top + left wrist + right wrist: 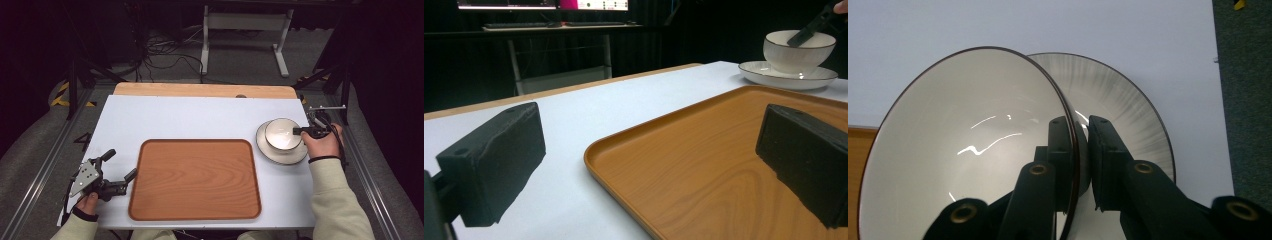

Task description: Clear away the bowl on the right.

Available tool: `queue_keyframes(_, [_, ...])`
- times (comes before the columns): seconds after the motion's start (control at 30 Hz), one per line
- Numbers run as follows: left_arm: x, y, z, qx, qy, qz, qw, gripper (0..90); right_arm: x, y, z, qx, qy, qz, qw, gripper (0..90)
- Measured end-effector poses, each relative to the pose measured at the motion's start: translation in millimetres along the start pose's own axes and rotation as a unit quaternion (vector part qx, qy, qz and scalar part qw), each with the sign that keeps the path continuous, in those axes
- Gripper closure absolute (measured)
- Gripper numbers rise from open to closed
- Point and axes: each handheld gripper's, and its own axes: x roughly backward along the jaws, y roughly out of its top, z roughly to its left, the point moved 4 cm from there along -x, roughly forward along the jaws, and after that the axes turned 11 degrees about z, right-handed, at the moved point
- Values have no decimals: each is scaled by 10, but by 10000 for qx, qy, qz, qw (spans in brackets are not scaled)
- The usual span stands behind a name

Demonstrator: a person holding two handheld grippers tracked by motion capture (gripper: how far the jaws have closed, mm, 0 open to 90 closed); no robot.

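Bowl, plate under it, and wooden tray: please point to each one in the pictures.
bowl (281,133), high view, on its pale inside.
plate (270,151), high view, on its bare rim at the near left of the bowl.
wooden tray (195,177), high view, on its flat middle.

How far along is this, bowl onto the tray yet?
Not yet. The tray is bare. In hand: the right gripper is shut on the rim of the bowl, which sits on its plate. The left gripper waits open by the tray. Any move is left.
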Motion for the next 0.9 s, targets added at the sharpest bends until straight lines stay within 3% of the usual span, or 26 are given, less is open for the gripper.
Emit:
queue_keyframes(0.5, [0, 0, 0, 2, 1, -1, 10000, 2, 265, 61, 161, 52, 3, 13, 10000, 814])
queue_keyframes(0.9, [1, 0, 1, -7, 1, 5, 10000, 2, 345, 64, 336, 153, 117, 35, 9998, 812])
